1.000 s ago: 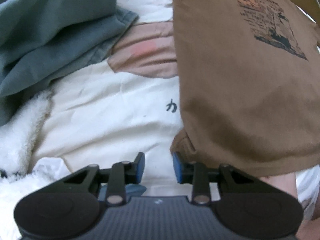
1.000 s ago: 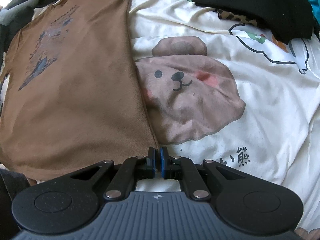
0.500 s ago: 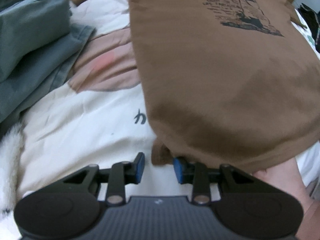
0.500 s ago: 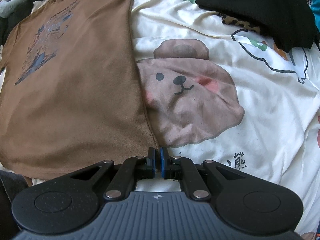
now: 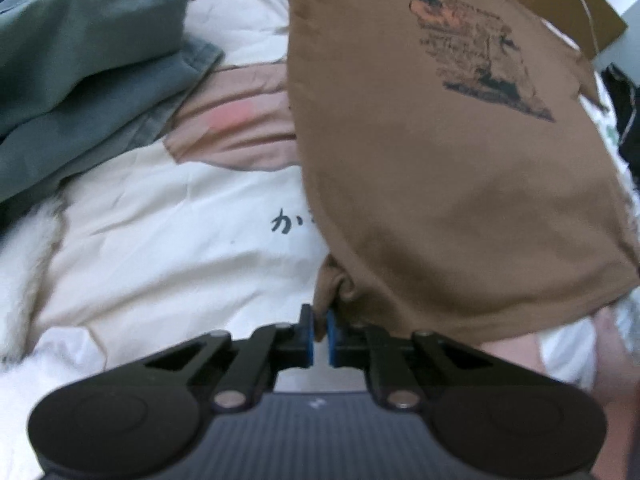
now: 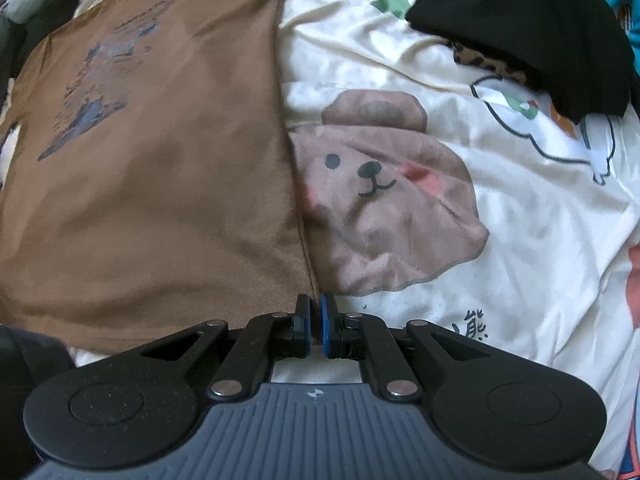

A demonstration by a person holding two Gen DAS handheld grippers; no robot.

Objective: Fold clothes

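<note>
A brown T-shirt [image 5: 440,184] with a dark printed picture [image 5: 476,48] on its chest lies spread flat on a cream bedsheet [image 5: 172,240], and everything else can be placed from it. The left gripper [image 5: 320,322] sits at the shirt's bottom corner on one side, its blue-padded jaws drawn narrow with a bunched bit of the brown hem pinched between them; the cloth puckers just above the pads. The right gripper [image 6: 316,320] is at the opposite bottom corner of the T-shirt [image 6: 160,184], where the side seam meets the hem, its jaws almost together on the shirt's edge, a sliver of brown cloth showing in the gap. Beside the shirt on the left gripper's side, a heap of grey-green clothes [image 5: 88,64] rests on the sheet, apart from the shirt, with a fluffy white blanket [image 5: 24,248] nearer the camera. A black written character [image 5: 282,222] on the sheet sits right at the shirt's side edge. On the other side, the sheet [image 6: 520,240] carries a printed bear face [image 6: 380,200] touching the shirt's seam line, and farther off from the shirt lies a black garment [image 6: 528,28] with a leopard-print scrap [image 6: 484,62] poking out beneath it. A piece of cardboard [image 5: 568,4] lies beyond the shirt's collar end.
</note>
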